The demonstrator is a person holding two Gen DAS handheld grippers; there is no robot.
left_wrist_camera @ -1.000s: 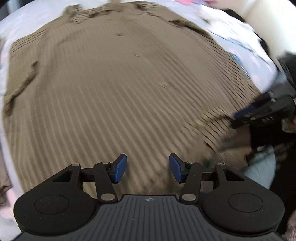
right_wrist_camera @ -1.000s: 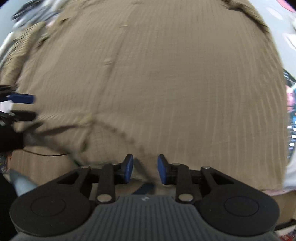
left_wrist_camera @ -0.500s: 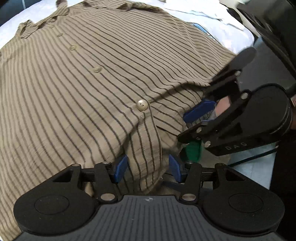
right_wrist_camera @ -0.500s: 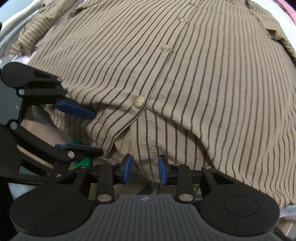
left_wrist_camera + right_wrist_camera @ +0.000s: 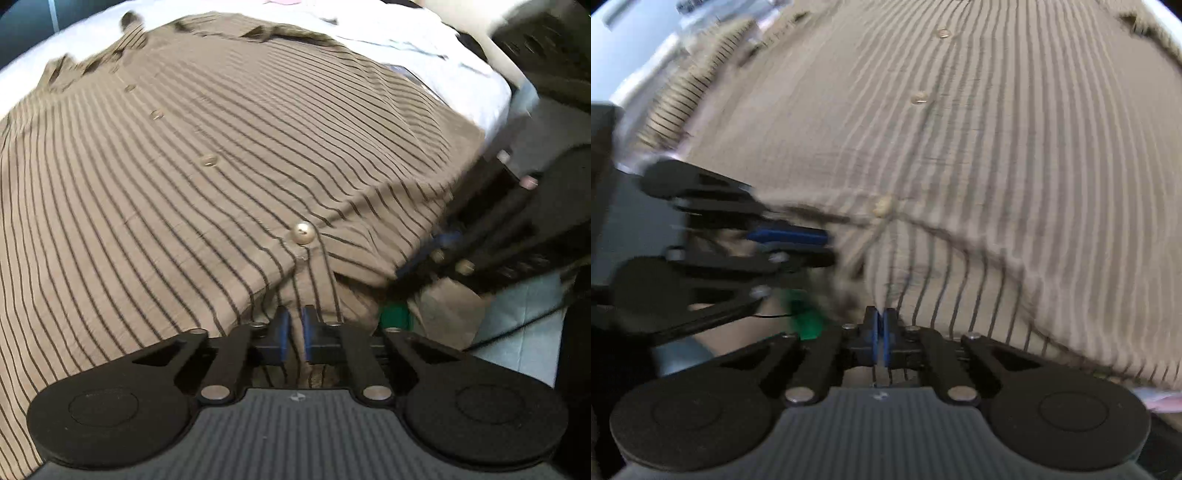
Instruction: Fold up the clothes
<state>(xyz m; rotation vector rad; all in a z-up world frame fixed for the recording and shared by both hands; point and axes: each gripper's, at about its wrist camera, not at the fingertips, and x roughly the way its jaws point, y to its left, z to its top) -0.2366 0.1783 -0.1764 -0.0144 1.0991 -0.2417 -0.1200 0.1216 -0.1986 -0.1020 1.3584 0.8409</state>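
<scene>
Now the left gripper [image 5: 294, 328] has just pinched its blue pads together on the hem of the striped shirt [image 5: 207, 206], at the bottom centre of its view, with a fold of cloth caught between them. The right gripper [image 5: 880, 330] has likewise just closed, its pads nearly meeting on the shirt's lower edge, though blur makes that hold harder to read. The shirt spreads buttoned-side up over a white sheet [image 5: 443, 55], filling most of both frames, collar toward the top. A pearly button [image 5: 303, 232] sits just above the left pads. Something green [image 5: 393, 315] shows beside the hem.
</scene>
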